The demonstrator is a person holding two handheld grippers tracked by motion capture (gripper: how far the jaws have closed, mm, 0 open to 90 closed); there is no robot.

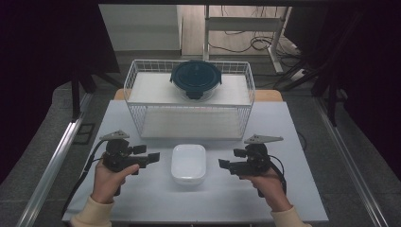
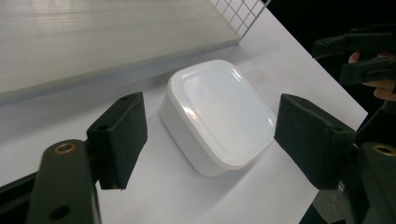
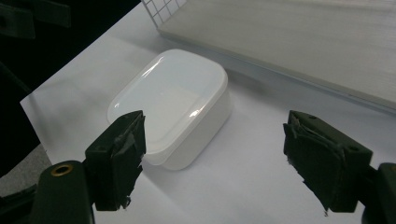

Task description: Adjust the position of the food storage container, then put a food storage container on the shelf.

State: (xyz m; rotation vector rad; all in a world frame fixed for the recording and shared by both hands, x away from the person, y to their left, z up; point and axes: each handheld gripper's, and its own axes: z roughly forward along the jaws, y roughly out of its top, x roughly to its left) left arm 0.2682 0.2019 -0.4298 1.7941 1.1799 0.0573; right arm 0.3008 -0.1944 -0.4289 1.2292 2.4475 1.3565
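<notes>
A white rounded-square container (image 1: 188, 163) with its lid on sits on the white table (image 1: 156, 198), between my two grippers. My left gripper (image 1: 153, 158) hovers just left of it, pointing right, jaws open and empty. From the other side my right gripper (image 1: 222, 164) points left at it, also open and empty. In the left gripper view the container (image 2: 219, 116) lies ahead between the spread jaws of the left gripper (image 2: 210, 126), untouched, and the right gripper (image 2: 359, 56) shows at the top right. In the right gripper view the container (image 3: 173, 102) lies ahead and to the left of the right gripper (image 3: 215, 140).
A white wire rack (image 1: 189, 101) with two shelves stands at the back of the table. A round glass container with a dark lid (image 1: 196, 79) rests on its top shelf. The rack's lower shelf board (image 2: 107, 37) lies just beyond the white container.
</notes>
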